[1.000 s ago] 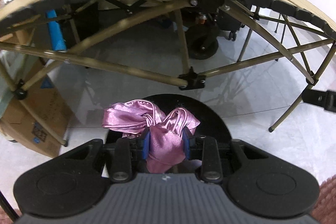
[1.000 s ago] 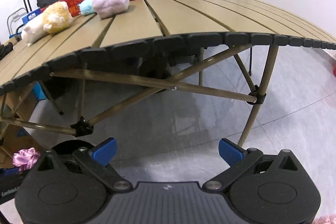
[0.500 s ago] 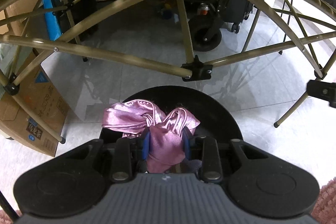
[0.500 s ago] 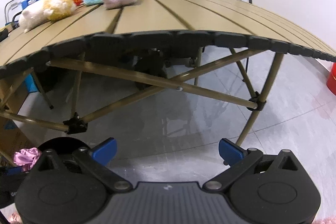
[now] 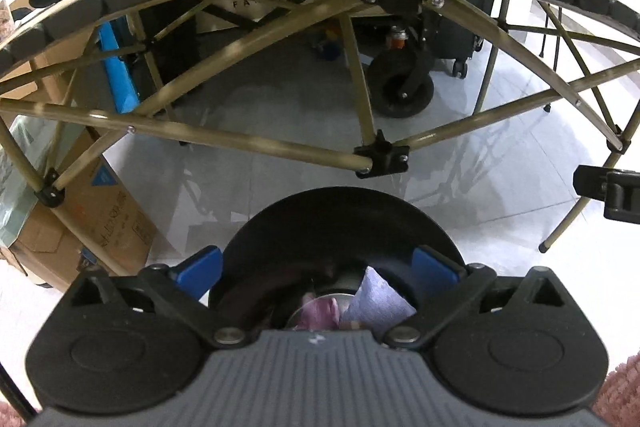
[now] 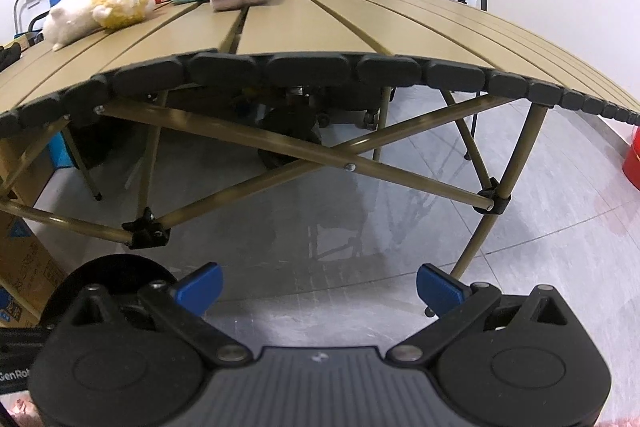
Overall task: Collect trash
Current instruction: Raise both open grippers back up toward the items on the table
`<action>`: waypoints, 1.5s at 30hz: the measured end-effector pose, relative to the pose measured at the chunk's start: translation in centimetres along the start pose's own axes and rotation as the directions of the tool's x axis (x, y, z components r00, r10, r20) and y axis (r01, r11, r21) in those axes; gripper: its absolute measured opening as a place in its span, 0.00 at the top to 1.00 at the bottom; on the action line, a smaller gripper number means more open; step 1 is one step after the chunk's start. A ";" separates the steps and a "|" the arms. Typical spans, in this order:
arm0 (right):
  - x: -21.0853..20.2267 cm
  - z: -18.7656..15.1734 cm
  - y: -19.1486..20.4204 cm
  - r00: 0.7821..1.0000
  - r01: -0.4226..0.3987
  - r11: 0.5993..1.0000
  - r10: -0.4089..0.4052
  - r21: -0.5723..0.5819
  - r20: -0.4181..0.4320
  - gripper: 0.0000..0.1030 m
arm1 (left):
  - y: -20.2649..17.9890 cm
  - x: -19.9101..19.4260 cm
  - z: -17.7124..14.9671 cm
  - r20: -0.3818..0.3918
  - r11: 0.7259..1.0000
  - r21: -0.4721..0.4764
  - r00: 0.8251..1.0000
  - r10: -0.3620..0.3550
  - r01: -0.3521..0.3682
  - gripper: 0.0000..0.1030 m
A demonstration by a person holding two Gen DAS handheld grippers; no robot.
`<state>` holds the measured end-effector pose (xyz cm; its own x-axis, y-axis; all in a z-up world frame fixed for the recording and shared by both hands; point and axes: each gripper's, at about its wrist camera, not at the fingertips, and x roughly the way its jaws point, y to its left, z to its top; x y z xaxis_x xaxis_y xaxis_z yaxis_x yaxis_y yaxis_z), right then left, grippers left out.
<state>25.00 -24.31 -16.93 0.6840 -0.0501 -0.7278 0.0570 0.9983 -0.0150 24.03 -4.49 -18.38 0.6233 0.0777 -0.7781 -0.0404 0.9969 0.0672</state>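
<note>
Left gripper (image 5: 316, 269) hangs right over the black bin (image 5: 340, 223), fingers spread wide with nothing between them. The pink satin cloth (image 5: 318, 309) sits down inside the bin next to a pale purple piece (image 5: 378, 299). Right gripper (image 6: 318, 285) is wide open too, holding nothing, over the grey floor (image 6: 400, 227) in front of the tan tabletop (image 6: 320, 27) with its plush toys (image 6: 100, 3).

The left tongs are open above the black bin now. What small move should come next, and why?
Probably lift the left tongs up and away from the black bin. They stand open and empty, and the pink cloth lies inside the bin, so this piece seems delivered.
</note>
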 end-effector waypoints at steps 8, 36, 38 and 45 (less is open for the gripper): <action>0.0 0.0 0.1 1.000 -0.001 1.000 0.001 -0.002 -0.001 0.00 | 0.2 0.2 0.0 -0.016 1.000 -0.011 1.000 -0.006 0.005 0.00; -2.4 -0.7 2.3 0.990 -0.075 0.995 0.081 -0.059 0.119 0.00 | 1.6 -6.8 1.1 0.192 0.999 -0.039 0.981 -0.002 0.010 0.00; -2.9 -0.8 2.7 0.986 -0.082 0.994 0.092 -0.071 0.141 0.00 | 1.8 -7.7 1.2 0.222 0.999 -0.038 0.975 -0.005 0.014 0.00; -6.2 -1.2 3.2 0.964 -0.117 0.988 0.136 -0.098 0.227 0.00 | 3.1 -10.4 1.8 0.325 0.999 -0.053 0.946 0.008 0.010 0.00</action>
<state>20.08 -20.80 -13.26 0.8327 0.0805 -0.5479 -0.0942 0.9955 0.0031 18.85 -2.25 -8.98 0.8428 0.0779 -0.5326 -0.0754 0.9968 0.0264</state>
